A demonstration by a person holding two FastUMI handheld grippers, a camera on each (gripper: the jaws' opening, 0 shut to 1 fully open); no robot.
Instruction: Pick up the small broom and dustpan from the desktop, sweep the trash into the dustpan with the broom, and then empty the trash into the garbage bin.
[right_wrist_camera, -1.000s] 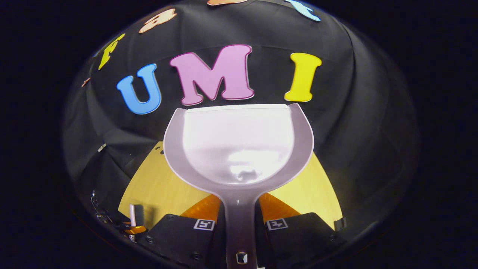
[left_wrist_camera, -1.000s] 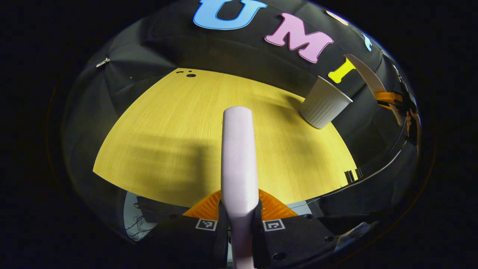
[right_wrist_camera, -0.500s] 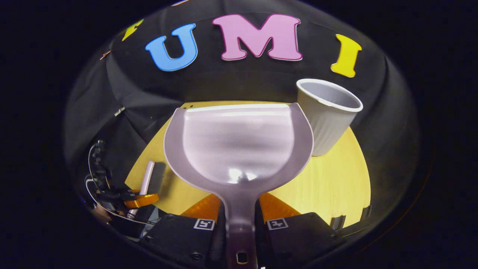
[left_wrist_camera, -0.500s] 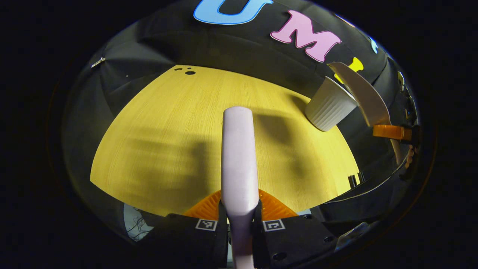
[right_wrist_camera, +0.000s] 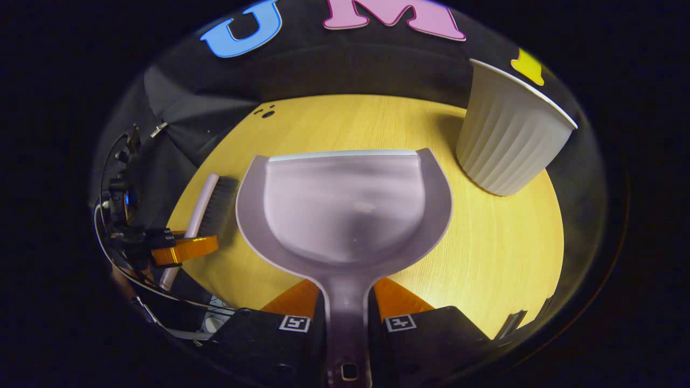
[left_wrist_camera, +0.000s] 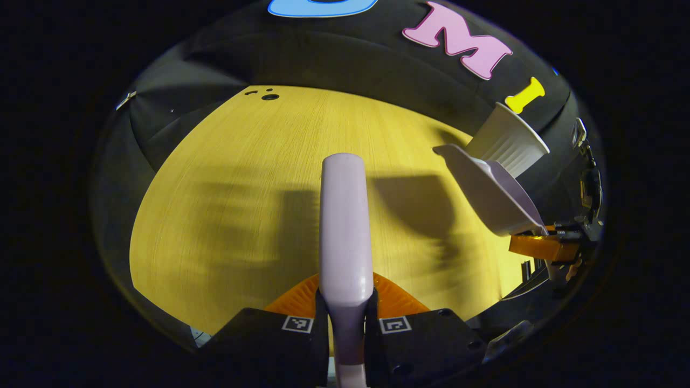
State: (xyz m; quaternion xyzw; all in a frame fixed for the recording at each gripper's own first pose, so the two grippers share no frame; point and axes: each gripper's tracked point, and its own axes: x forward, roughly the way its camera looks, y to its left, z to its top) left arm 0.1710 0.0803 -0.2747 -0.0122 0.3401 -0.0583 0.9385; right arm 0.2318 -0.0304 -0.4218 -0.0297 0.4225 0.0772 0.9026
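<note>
**Broom and dustpan both held above the desk**

I saw the desk (left_wrist_camera: 226, 178) as the largest thing, a yellow wood-grain top with bare room across its middle and left; its far edge met the black cloth wall, and small dark holes (left_wrist_camera: 268, 96) sat near that far edge. The ribbed white garbage bin (right_wrist_camera: 509, 137) stood upright near the desk's far right corner, close to the edge.

My right gripper (right_wrist_camera: 347, 315) had its jaws pinching the dustpan (right_wrist_camera: 345, 207) by its handle, the pan held above the desk with its lip pointing away and the bin just beyond its right side. My left gripper (left_wrist_camera: 345, 318) had its jaws pressed on the small broom (left_wrist_camera: 345, 226), whose handle ran straight forward over the desk. In the right gripper view the broom's dark bristles (right_wrist_camera: 223, 202) hung just left of the pan.
</note>
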